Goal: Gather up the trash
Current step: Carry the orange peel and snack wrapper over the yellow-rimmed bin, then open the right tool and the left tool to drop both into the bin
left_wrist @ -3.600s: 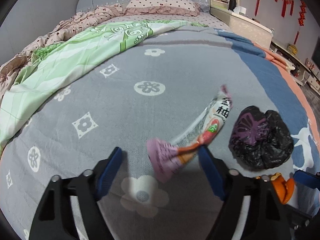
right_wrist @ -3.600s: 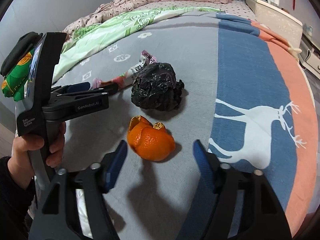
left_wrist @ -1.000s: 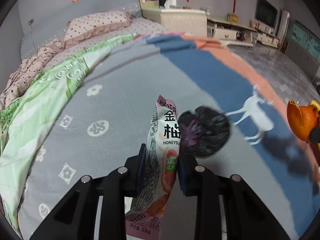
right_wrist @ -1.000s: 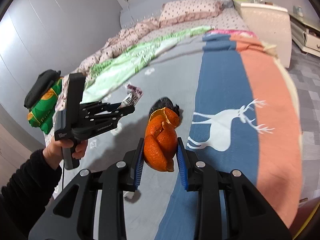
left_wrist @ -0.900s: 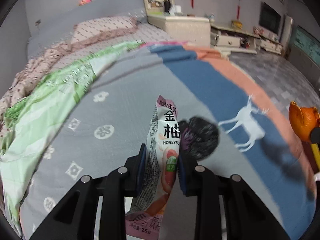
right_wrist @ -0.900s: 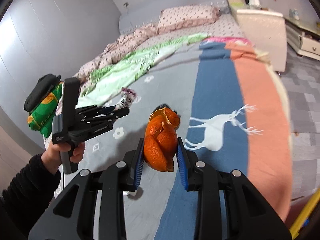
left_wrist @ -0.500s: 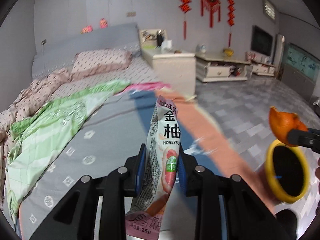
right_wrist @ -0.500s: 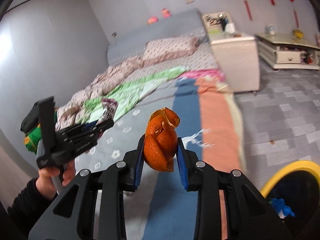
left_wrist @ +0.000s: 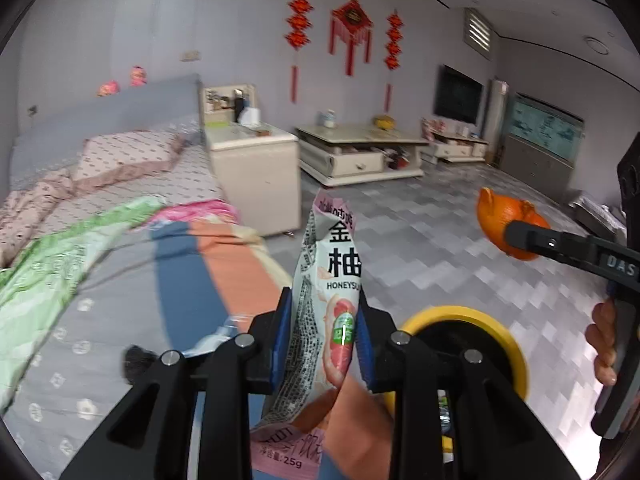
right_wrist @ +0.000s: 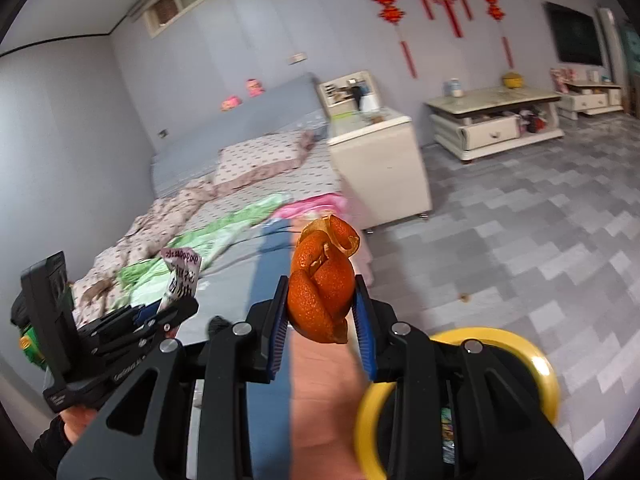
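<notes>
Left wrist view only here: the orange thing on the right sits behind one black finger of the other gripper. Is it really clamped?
Observer: Yes. The right wrist view shows the right gripper shut on the orange peel, pressing it from both sides.
Operator: Whole fruit or just peel?
Observer: Just peel, folded on itself, with a strip curling loose on top.
Operator: Where's the bin from there?
Observer: The yellow-rimmed bin shows low and right of the peel, partly hidden behind the gripper's own finger.
</notes>
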